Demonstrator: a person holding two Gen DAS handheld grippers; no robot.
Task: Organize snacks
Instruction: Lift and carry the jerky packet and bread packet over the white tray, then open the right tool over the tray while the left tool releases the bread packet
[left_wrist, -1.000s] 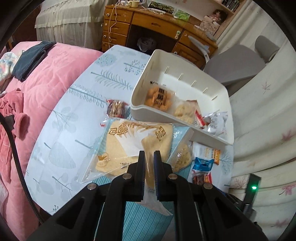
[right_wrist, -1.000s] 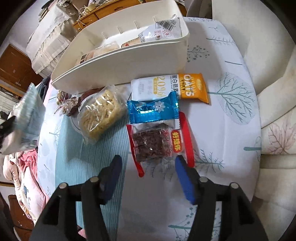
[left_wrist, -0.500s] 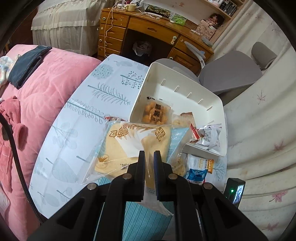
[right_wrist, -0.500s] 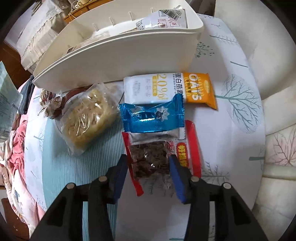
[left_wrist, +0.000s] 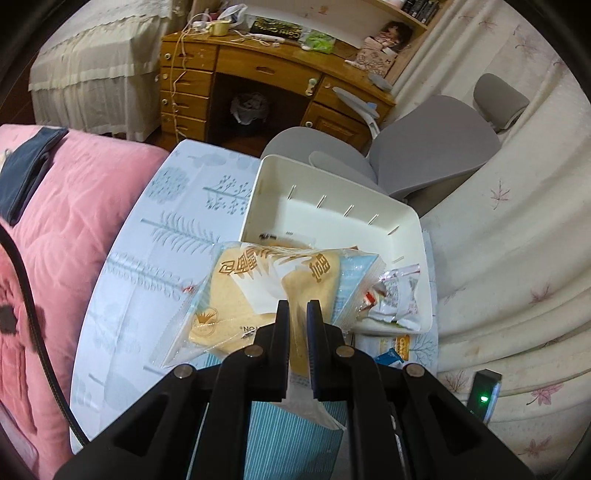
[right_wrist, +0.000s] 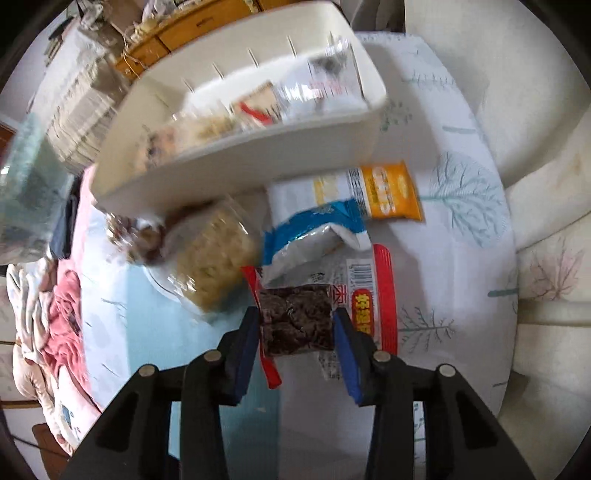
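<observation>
- Left gripper (left_wrist: 298, 308), jaws pinching the cake bag (left_wrist: 273, 295) by one edge above the bin (left_wrist: 406, 218): it could slip out.
- Right gripper (right_wrist: 295, 325), jaws closing around the date pack (right_wrist: 295, 321) near the bin: the blue packet (right_wrist: 314, 230) leaning on it could drag along.

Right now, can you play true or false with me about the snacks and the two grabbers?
1. The left gripper is shut on the big yellow snack bag. True.
2. The white bin is empty. False: it holds several snack packets.
3. The dark snack packet with red edges sits between the right gripper fingers. True; the jaws are closing.
4. The orange oats packet is inside the bin. False: it lies on the table beside it.
</observation>
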